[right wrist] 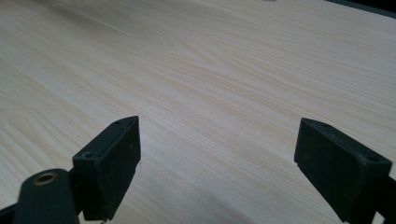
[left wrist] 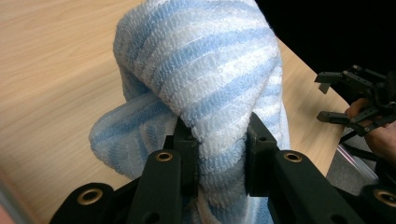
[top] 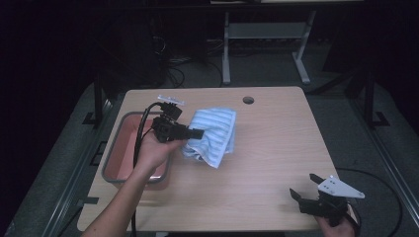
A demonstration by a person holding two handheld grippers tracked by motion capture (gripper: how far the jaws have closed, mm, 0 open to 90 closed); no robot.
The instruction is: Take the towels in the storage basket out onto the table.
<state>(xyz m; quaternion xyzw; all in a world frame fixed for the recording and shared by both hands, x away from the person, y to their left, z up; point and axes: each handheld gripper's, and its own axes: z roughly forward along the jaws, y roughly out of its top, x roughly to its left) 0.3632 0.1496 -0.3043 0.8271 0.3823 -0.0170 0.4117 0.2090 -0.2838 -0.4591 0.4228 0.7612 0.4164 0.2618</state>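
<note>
Left gripper (top: 196,133) is pinching a fold of the striped towel (top: 213,136), bunched on the table (top: 276,148) just at 3 o'clock of the tray (top: 114,148). Right gripper (top: 305,186) is idling with jaws spread at 5 o'clock. Judging progress: towel grasped, destination unclear.

Left gripper (top: 196,133) jaws clamped, apparently raised off table; right gripper (top: 306,186) jaws spread wide, low.

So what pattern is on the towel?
Light blue and white stripes on the towel, clearest in the left gripper view.
</note>
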